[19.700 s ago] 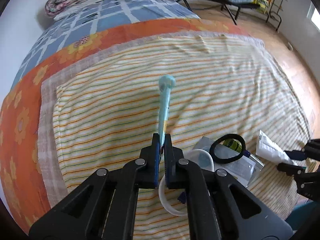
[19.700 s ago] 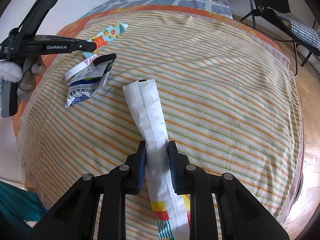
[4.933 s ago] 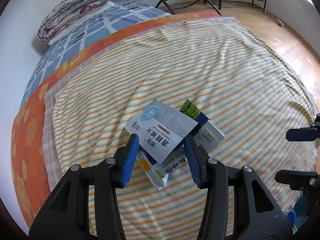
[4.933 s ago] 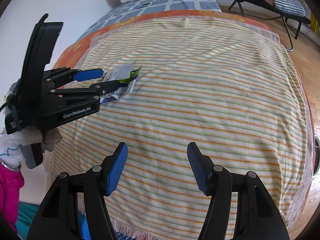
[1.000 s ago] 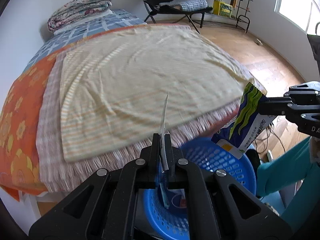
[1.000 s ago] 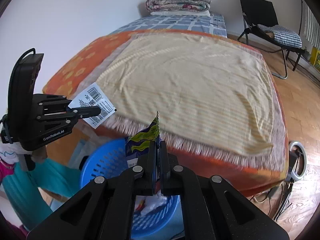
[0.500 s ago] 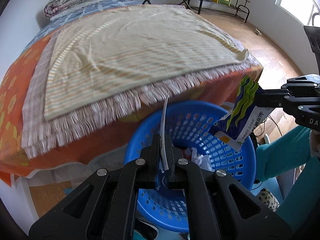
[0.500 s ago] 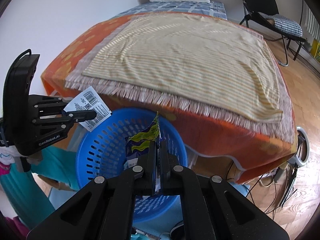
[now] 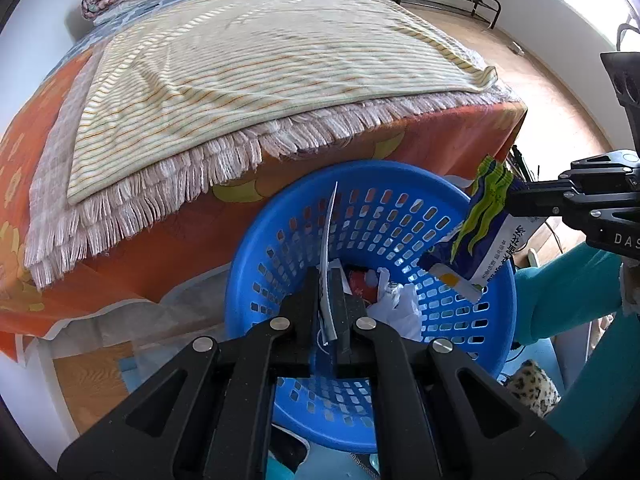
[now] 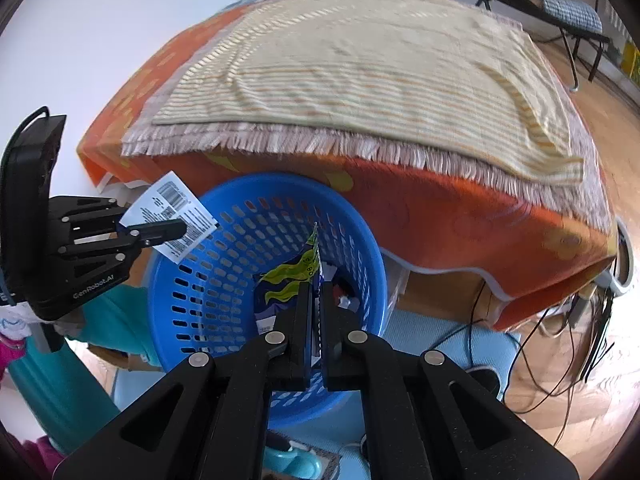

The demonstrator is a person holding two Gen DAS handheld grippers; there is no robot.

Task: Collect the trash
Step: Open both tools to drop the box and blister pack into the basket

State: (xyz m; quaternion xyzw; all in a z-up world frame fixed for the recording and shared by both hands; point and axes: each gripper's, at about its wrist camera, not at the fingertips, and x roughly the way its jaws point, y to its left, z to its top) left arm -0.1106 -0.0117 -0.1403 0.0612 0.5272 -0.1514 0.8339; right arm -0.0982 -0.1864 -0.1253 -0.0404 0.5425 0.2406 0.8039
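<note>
From the left wrist, the left gripper (image 9: 329, 280) is clamping a flat white packet (image 9: 327, 240) edge-on over the blue basket (image 9: 280, 224); letting go here should drop it inside.

From the right wrist, the right gripper (image 10: 315, 304) is pinching a blue-green wrapper (image 10: 286, 280) above the basket's middle; both jaws should part only while inside the rim.

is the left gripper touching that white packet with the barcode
Touching. In the right wrist view the left gripper has its jaws shut on the flat white barcode packet, holding it above the round blue plastic basket's rim.
</note>
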